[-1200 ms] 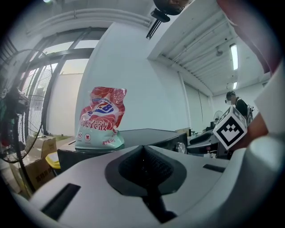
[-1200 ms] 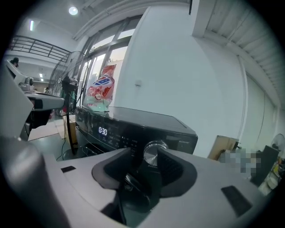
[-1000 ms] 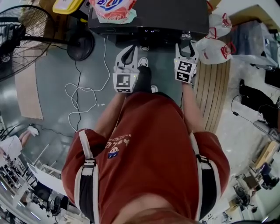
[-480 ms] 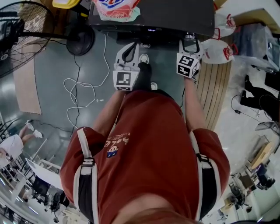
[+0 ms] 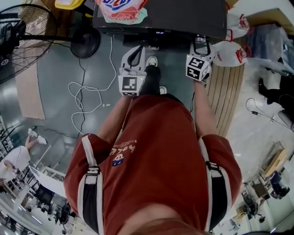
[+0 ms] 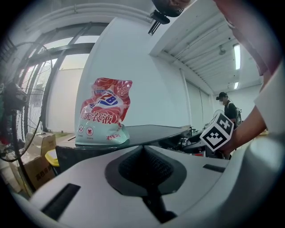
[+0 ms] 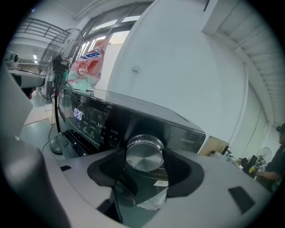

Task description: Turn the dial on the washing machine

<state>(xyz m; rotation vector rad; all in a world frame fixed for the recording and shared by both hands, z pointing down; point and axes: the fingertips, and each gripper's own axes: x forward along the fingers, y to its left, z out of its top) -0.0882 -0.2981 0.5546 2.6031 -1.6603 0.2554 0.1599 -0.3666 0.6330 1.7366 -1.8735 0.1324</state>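
The dark washing machine (image 5: 183,18) stands in front of the person, its lit control panel (image 7: 95,118) facing my right gripper. The round silver dial (image 7: 144,153) sits between the right gripper's (image 7: 145,161) two dark pads, which are closing on its sides; I see no firm press. In the head view this gripper (image 5: 200,42) reaches the machine's front at the right. My left gripper (image 5: 136,50) hangs lower, short of the machine, its jaws shut on nothing (image 6: 144,167).
A red and mint detergent bag (image 5: 120,10) stands on the machine's top. A floor fan (image 5: 18,41) and a loose white cable (image 5: 85,96) are at the left. White plastic bags (image 5: 232,50) and a wooden pallet (image 5: 225,92) lie at the right.
My right gripper has moved forward and up to the machine's front panel. The left gripper has stayed nearly where it was.
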